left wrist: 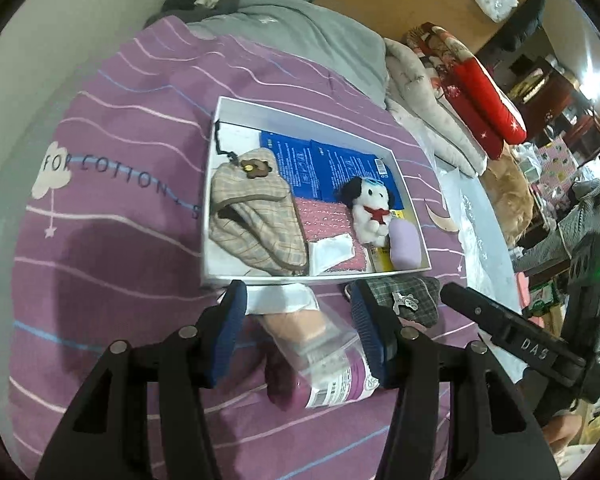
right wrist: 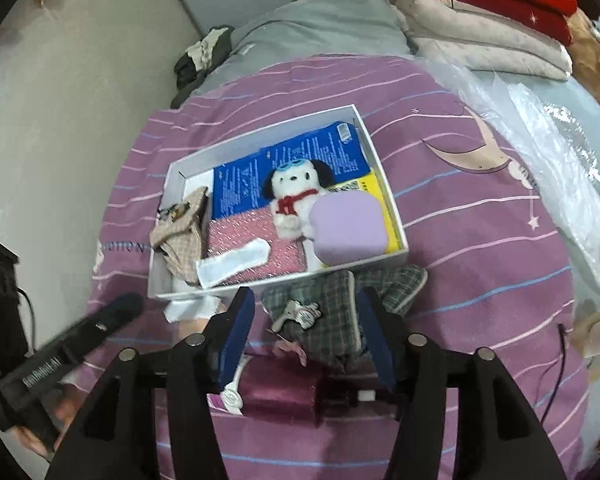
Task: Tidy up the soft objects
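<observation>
A white open box (left wrist: 216, 184) on a purple striped bedspread holds a beige plaid pouch (left wrist: 252, 216), a white plush dog (left wrist: 370, 210) with a red scarf and a lilac cushion (left wrist: 406, 246), while a green plaid pouch (right wrist: 332, 312) lies just outside its near wall.

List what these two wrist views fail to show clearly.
- Clear packet, left wrist view: its label print is too small and blurred to read.
- Blue pack in the white box, right wrist view: the plush dog covers part; print unreadable.
- Green plaid pouch, right wrist view: near end hidden behind the jaws.
</observation>
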### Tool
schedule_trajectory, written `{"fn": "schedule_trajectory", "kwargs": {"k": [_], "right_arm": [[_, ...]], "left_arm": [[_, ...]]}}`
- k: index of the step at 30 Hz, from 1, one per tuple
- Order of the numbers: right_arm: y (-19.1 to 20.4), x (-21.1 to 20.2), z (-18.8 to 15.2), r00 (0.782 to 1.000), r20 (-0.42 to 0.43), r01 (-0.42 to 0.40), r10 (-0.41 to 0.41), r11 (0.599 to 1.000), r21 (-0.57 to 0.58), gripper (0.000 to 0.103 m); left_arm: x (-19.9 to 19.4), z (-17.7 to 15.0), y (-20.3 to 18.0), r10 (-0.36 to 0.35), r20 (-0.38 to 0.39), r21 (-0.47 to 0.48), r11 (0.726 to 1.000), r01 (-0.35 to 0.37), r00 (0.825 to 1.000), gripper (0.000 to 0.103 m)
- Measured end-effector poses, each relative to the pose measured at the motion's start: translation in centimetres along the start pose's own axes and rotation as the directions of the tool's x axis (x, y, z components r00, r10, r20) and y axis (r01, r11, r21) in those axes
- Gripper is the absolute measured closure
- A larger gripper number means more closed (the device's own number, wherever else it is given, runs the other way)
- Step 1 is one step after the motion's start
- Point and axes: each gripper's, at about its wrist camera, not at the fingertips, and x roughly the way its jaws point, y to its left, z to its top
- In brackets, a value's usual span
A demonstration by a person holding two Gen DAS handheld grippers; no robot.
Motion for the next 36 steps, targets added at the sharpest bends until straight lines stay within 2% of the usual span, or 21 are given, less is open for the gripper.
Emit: {"fn": "schedule_trajectory", "kwargs": {"k": [9, 14, 22, 29, 31, 34, 36], "right_arm": [[0.0, -0.6, -0.8, 0.999, -0.038, 0.015, -0.017, 0.999, -0.044, 0.036], [-0.2, 0.2, -1.2, 0.996, -0.082, 0.024, -0.027, 0.999, -0.038, 0.036], [-0.1, 0.7, -1.3, 0.995, -0.097, 0.015, -0.019, 0.999, -0.043, 0.036], [-0.6, 1.3, -1.3, 0.993, -0.111, 0.031, -0.034, 0.999, -0.035, 0.036], [-0.7, 1.3, -1.3, 0.993, -0.113, 0.03, -0.033, 0.999, -0.032, 0.036], [-0.7, 1.3, -1.3, 0.993, -0.113, 0.027, -0.031, 0.999, -0.033, 0.036], [-0.7, 1.3, -1.3, 0.993, -0.114, 0.026, -0.03, 0.999, -0.032, 0.036]], "left_arm": [[0.1, 0.0, 1.7, -0.106, -0.091, -0.125, 0.988, 0.094, 0.99, 0.048], [0.9, -0.1, 2.2, -0.082, -0.125, -0.144, 0.988, 0.063, 0.989, 0.048], [3.6, -0.5, 3.6, -0.068, -0.185, -0.186, 0.982, 0.033, 0.98, 0.048], [4.9, -0.6, 4.8, -0.053, -0.165, -0.251, 0.968, 0.01, 0.985, 0.049], [5.2, -0.7, 5.1, -0.057, -0.158, -0.269, 0.963, 0.012, 0.986, 0.051], [5.4, -0.7, 5.2, -0.034, -0.147, -0.273, 0.962, -0.008, 0.989, 0.062], [5.5, -0.7, 5.2, -0.002, -0.148, -0.273, 0.961, -0.039, 0.989, 0.075]]}}
